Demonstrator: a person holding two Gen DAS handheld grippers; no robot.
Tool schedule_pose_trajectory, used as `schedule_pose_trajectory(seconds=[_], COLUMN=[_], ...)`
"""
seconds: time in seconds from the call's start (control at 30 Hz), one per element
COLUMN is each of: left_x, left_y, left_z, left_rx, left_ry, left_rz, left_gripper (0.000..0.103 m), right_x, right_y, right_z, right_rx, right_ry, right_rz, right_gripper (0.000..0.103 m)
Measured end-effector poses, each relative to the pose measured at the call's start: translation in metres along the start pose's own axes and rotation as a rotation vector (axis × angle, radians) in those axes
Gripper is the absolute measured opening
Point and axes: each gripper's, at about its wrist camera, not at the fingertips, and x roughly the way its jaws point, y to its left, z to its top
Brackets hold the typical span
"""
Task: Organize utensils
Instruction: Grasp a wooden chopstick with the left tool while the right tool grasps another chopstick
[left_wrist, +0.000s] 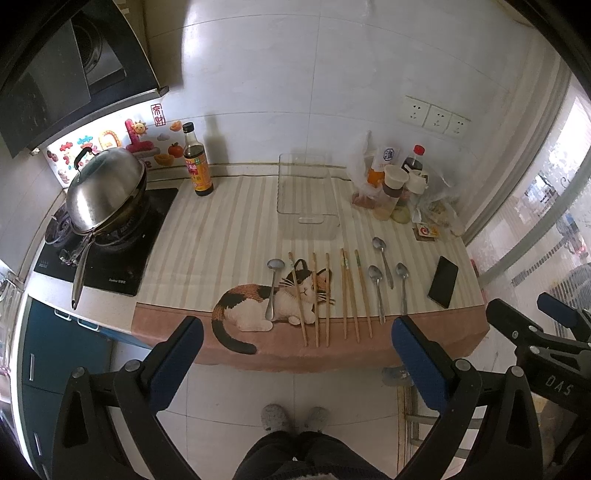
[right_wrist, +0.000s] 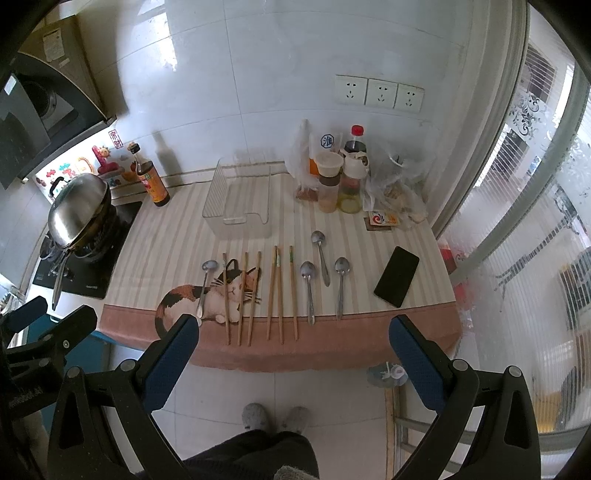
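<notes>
Several wooden chopsticks (left_wrist: 327, 299) (right_wrist: 255, 295) lie side by side on the striped cat-print cloth near the counter's front edge. One metal spoon (left_wrist: 272, 288) (right_wrist: 204, 284) lies left of them. Three spoons (left_wrist: 384, 280) (right_wrist: 325, 277) lie to their right. A clear plastic organizer tray (left_wrist: 306, 195) (right_wrist: 240, 199) stands behind them, empty. My left gripper (left_wrist: 297, 339) is open and empty, held back from the counter edge. My right gripper (right_wrist: 293, 339) is open and empty, also short of the counter; it shows at the right of the left wrist view (left_wrist: 546, 325).
A black phone (left_wrist: 443, 281) (right_wrist: 397, 276) lies at the right. Sauce bottles, cups and bags (left_wrist: 395, 184) (right_wrist: 343, 177) stand at the back right. A dark bottle (left_wrist: 197, 162) (right_wrist: 151, 181) and a lidded wok (left_wrist: 105, 192) (right_wrist: 79, 210) on a stove are left.
</notes>
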Motion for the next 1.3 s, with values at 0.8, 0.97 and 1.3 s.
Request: schedule_pose_trajectory(seconds=[0.8,0.97,1.3], left_x=[0.342,0.389,0.393], left_y=[0.061,0.049,0.029], left_z=[0.004,0.002,-0.006], left_rx=[-0.002,0.041,0.113], left_ry=[0.442,0.513,0.473], left_rz=[0.151,0.125,0.094], left_gripper=[0.070,0.057,0.045], right_x=[0.334,0.402,0.419], right_y=[-0.022,-0.009,0.006], right_z=[0.007,0.005,0.014], right_rx=[0.166,0.125,0.073], right_ry=[0.334,0.449,0.488], right_rz=[-0.060,-0.111,-0.142], right_gripper=[0.049,0.048,0.036])
